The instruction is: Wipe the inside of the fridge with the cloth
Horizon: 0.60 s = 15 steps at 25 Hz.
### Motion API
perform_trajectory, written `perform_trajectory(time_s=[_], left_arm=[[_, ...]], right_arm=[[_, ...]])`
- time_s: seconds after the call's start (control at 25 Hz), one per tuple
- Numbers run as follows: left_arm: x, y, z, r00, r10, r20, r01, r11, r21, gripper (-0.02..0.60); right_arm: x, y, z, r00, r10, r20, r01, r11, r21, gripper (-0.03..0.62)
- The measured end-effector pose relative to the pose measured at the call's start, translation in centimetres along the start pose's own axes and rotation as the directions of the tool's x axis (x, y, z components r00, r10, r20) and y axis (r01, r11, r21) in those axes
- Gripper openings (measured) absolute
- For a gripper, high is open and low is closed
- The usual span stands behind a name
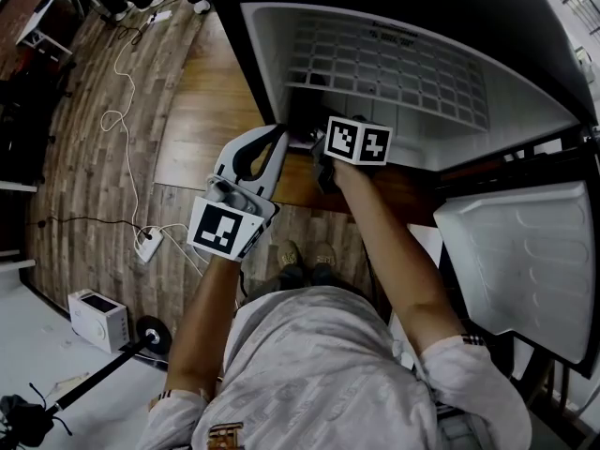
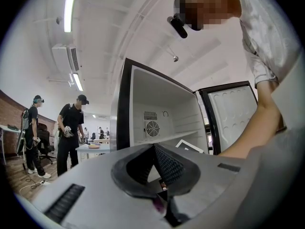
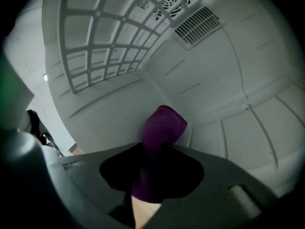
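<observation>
In the open fridge (image 1: 394,64), pinches the purple cloth (image 3: 164,123) in the right gripper (image 3: 159,148) for rubbing; rests left gripper (image 2: 153,149) closed, empty, outside.

A lab-like open workroom: ceiling strip lights (image 2: 70,8), tables (image 2: 94,147), 2 standing people (image 2: 71,128), cables (image 1: 105,117) across wood floor (image 1: 84,167).

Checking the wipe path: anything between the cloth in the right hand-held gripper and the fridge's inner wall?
Nothing visible. The right hand-held gripper is shut on the purple cloth, and only bare white fridge wall lies beyond it. The grid shelf sits off up-left.
</observation>
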<state>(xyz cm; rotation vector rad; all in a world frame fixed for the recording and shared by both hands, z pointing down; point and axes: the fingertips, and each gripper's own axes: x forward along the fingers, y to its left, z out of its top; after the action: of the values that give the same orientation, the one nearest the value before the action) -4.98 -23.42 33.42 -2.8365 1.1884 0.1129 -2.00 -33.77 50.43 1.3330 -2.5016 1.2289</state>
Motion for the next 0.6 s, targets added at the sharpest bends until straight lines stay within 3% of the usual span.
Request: perform_trajectory(time_s=[0.24,0.6], left_arm=[[0.2,0.0,0.0,1.0,-0.002,-0.001,0.002,1.0,0.001,-0.001],[0.3,-0.7,0.3,1.0,-0.016,0.014,0.016,1.0,0.006,0.0]], right_arm=[[-2.7,1.8,1.7,0.996,0.053,0.075,-0.053,0.999,0.001,0.11],[-5.0,4.8,5.1,0.968,0.142,0.207,-0.143,0.99,-0.007,0.11]])
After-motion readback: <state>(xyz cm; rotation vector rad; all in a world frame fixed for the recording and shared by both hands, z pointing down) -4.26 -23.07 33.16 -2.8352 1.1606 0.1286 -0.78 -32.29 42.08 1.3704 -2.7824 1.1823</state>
